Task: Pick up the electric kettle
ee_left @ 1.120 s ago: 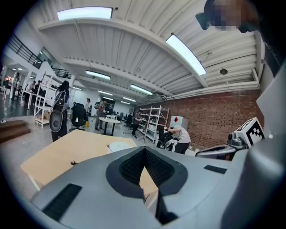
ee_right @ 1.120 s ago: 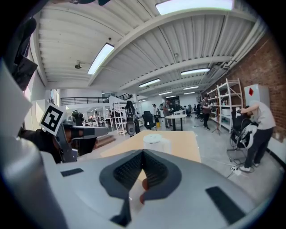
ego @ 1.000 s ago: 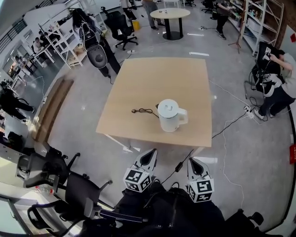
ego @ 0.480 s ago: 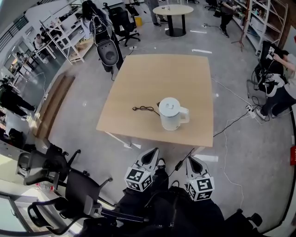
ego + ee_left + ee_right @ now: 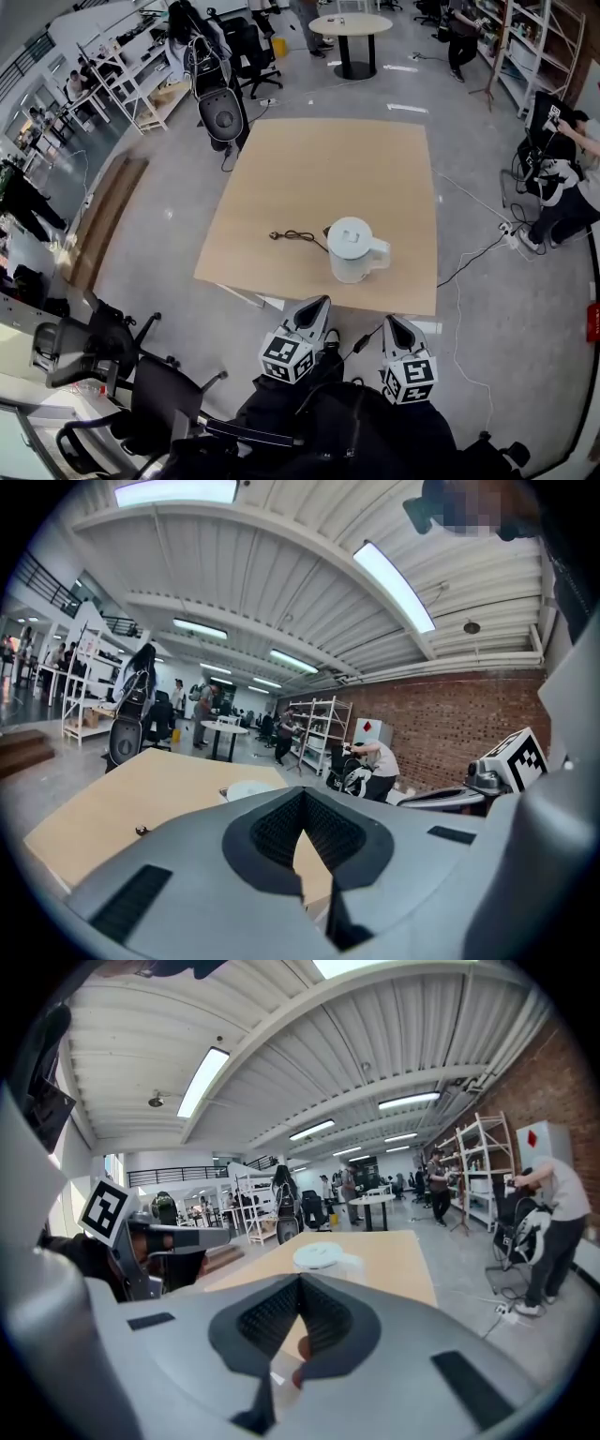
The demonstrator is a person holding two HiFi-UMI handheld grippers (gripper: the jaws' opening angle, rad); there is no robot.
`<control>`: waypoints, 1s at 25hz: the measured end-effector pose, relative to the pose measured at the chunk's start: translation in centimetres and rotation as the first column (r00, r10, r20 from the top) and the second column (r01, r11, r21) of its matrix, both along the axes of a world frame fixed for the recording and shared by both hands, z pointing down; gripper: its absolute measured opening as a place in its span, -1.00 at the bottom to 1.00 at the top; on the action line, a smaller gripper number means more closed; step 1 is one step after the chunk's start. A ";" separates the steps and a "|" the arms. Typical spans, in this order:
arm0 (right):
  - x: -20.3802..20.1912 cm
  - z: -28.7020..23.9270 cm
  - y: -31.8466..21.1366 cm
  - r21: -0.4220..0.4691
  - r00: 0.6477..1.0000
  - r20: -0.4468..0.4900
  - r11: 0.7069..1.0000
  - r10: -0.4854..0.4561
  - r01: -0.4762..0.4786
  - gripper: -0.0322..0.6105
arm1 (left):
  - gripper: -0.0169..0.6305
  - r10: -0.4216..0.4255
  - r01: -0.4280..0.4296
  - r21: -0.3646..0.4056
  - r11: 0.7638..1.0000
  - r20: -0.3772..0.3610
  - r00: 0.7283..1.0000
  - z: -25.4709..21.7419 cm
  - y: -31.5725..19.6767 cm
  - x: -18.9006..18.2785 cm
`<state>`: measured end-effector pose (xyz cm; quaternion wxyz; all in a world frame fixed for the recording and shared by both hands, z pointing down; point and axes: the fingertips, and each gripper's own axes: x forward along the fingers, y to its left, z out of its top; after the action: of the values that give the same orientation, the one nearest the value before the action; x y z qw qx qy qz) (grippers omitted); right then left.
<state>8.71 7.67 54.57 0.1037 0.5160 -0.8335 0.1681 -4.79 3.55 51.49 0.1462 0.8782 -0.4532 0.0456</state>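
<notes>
One white plastic electric kettle (image 5: 354, 251), lid on, contents hidden, near the front edge of one square light wooden table (image 5: 319, 169), one black cord (image 5: 298, 235) just beside it, left gripper (image 5: 317, 306) and right gripper (image 5: 393, 326) short of the table, both jaws pressed together, empty

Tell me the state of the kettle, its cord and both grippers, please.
Kettle: upright on the table, lid closed, not held.
Cord: lying loose on the table, plug end free.
Left gripper: shut, empty, away from the kettle.
Right gripper: shut, empty, away from the kettle.
</notes>
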 end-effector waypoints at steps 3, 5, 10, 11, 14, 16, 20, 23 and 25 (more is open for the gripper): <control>-0.5 0.5 -2.6 -0.010 1.000 -0.008 1.000 0.008 -0.008 -0.89 | -0.97 -0.006 0.006 -0.003 1.000 -0.001 1.000 0.1 -2.4 -0.9; -0.9 0.6 -4.2 -0.015 1.000 -0.010 1.000 0.012 -0.012 -0.89 | -0.97 -0.013 0.013 -0.006 1.000 -0.004 1.000 0.2 -4.0 -1.7; -1.9 0.6 -8.3 -0.020 0.999 -0.027 0.999 0.025 -0.025 -0.89 | -0.97 -0.014 0.013 -0.017 1.000 -0.011 1.000 0.5 -7.9 -3.2; -2.1 0.6 -9.0 -0.021 0.999 -0.029 0.999 0.028 -0.029 -0.89 | -0.97 -0.011 0.011 -0.020 1.000 -0.012 1.000 0.6 -8.6 -3.4; -2.7 0.4 -10.8 -0.020 0.998 -0.039 0.999 0.039 -0.040 -0.89 | -0.97 0.001 -0.001 -0.027 1.000 -0.016 1.000 0.7 -10.5 -3.9; -3.0 0.4 -12.0 -0.010 0.997 -0.051 0.999 0.050 -0.050 -0.89 | -0.97 0.007 -0.008 -0.031 0.999 -0.017 1.000 1.0 -11.8 -4.4; -3.2 -0.3 -14.1 0.050 0.993 -0.073 0.994 0.097 -0.093 -0.89 | -0.97 0.021 -0.021 -0.041 0.999 -0.015 1.000 1.5 -14.1 -5.3; -3.1 -1.1 -15.3 0.094 0.989 -0.069 0.988 0.132 -0.125 -0.89 | -0.97 0.032 -0.032 -0.045 0.998 -0.015 0.999 1.6 -15.5 -5.9; -2.9 -1.1 -15.9 0.103 0.986 -0.067 0.984 0.152 -0.145 -0.89 | -0.97 0.039 -0.040 -0.049 0.998 -0.014 0.999 1.8 -16.2 -6.2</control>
<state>5.77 -8.18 53.49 0.0964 0.5872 -0.7954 0.1149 -10.96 -12.67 53.32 0.1700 0.8833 -0.4335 0.0540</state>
